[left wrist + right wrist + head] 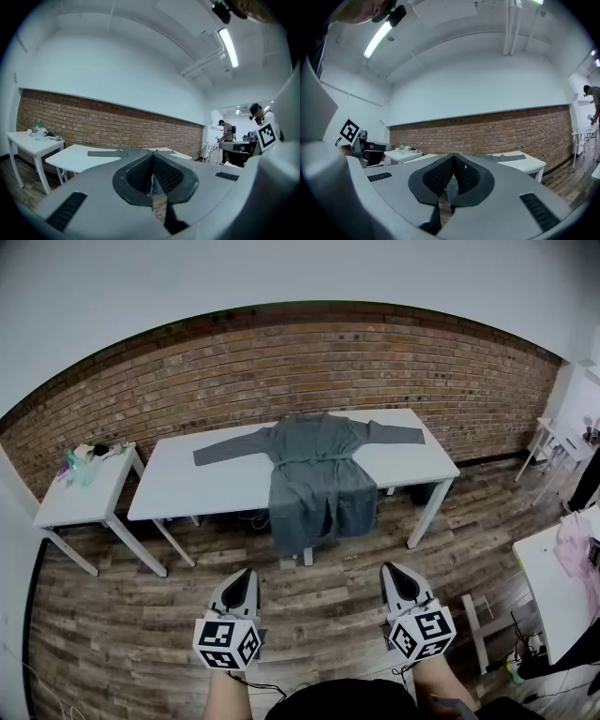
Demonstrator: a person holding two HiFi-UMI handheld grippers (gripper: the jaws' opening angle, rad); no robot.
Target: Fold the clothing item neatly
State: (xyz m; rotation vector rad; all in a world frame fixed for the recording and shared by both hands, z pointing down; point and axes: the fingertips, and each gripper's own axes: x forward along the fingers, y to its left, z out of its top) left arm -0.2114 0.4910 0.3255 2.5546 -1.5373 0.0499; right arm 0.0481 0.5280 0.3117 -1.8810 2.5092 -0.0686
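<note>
Task thing: a grey belted robe (314, 474) lies at the centre of the head view on the long white table (187, 488).
Lay of the robe: the collar points toward the brick wall (281, 362). The sleeves are spread out to left and right, and the skirt hangs over the near table edge toward the wooden floor (319, 615).
Left tongs (246, 577): at the lower left of centre, well apart from the robe. The jaws are pressed together with nothing between them, which its own view confirms.
Right tongs (392, 573): at the lower right of centre, also far from the table. The jaws are fully closed and hold nothing.
Done so far: by the look of it, nothing. No sleeve is turned in, no fold shows, and the belt is tied across the waist.
Left to do: likely everything. That means getting to the table, pulling the hanging skirt up onto it, bringing the sleeves in, then folding the body.
Containers: a clear bottle (75, 468) stands among small items on the side table (89, 502) at the left of the frame. I cannot tell its contents.
Other cloth: a pink cloth (574, 542) lies on a table at the right edge.
</note>
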